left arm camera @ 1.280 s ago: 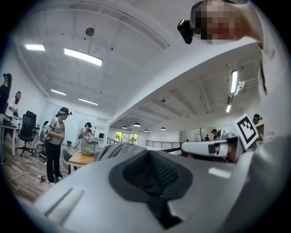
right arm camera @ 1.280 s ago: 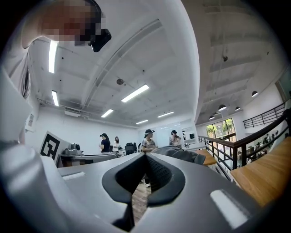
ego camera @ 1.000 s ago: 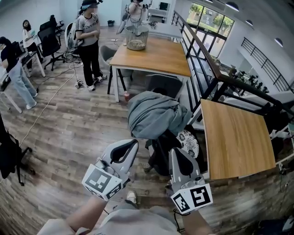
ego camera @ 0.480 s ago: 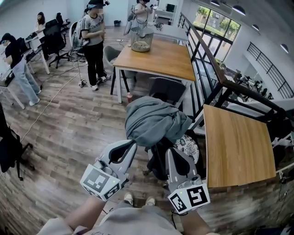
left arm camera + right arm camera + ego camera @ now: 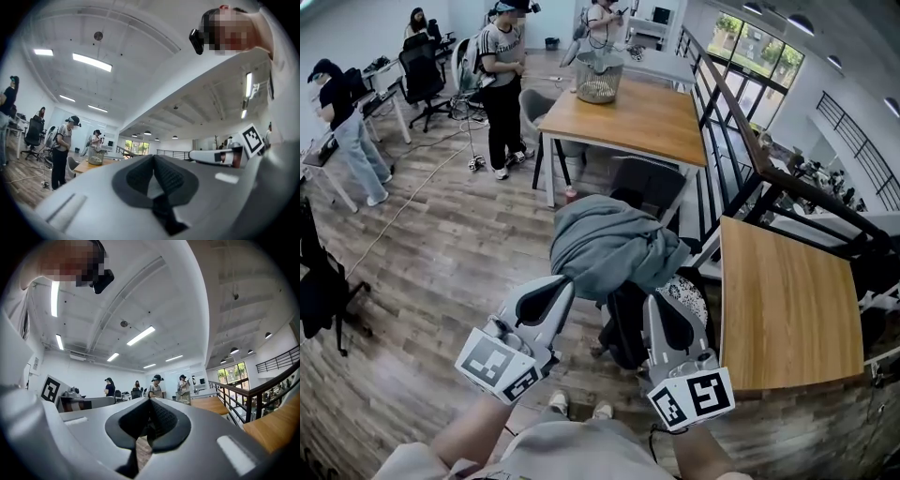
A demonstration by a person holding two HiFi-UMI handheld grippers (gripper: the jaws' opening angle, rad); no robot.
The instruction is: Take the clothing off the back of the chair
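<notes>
From the head view, my bare left forearm (image 5: pixel 473 439) and right forearm (image 5: pixel 698 459) reach forward side by side, each carrying its tool about level. The left tool (image 5: pixel 567 281) points at the lower left edge of the heaped grey-green clothing (image 5: pixel 609 244), which is draped over the back of the black chair (image 5: pixel 623 328). I cannot tell whether the tip touches it. The right tool (image 5: pixel 652 300) lies over the chair just below the cloth. The only markings are the black-and-white square markers on the left cube (image 5: pixel 499 364) and the right cube (image 5: pixel 692 398); there is no readable writing. A light wooden table (image 5: pixel 783 300) stands to the right of the chair. Compared with a second ago, both tools have edged closer to the clothing, which hangs as before.

In the left gripper view, my left tool's jaws are pressed together with nothing between them, and a standing person (image 5: pixel 61 150) is at the left.

In the right gripper view, my right tool's jaws are likewise fully closed and empty, with a dark railing (image 5: pixel 248 399) at the right.
</notes>
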